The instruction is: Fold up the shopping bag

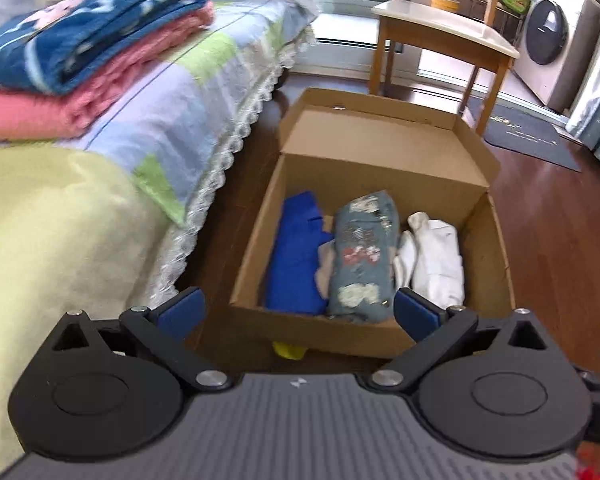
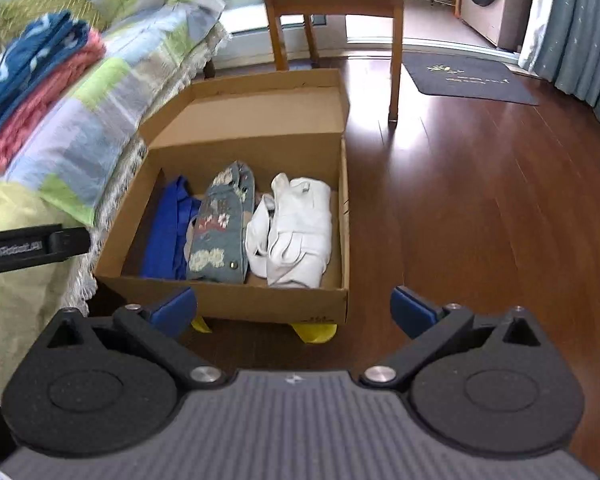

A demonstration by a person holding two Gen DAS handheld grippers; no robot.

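Left claw [image 1: 296,314]: blue pads spread wide apart, nothing between them; hangs above the near edge of the open brown cardboard box [image 1: 476,196].
Right claw [image 2: 294,312]: pads likewise wide apart and empty; held over the dark wooden floor [image 2: 480,200] just in front of the same box [image 2: 260,300].
Box contents: three folded cloth bundles side by side: a bright blue folded one [image 1: 296,252] on the left, a grey-blue patterned one [image 1: 362,252] in the middle, a white one [image 1: 436,260] on the right. These look like folded shopping bags, though the views do not settle that.
Yellow item [image 2: 316,330]: a scrap of yellow material pokes out from under the box's near edge; possibly another bag, too hidden to tell.
Bed [image 1: 52,232]: patchwork cover, stacked blue and pink blankets [image 1: 84,40]; no unfolded bag shows on it.
Progress: judged late; three bundles already folded and boxed, neither claw holding anything.
Left to do: if the yellow item is a bag, pull it out and fold it.
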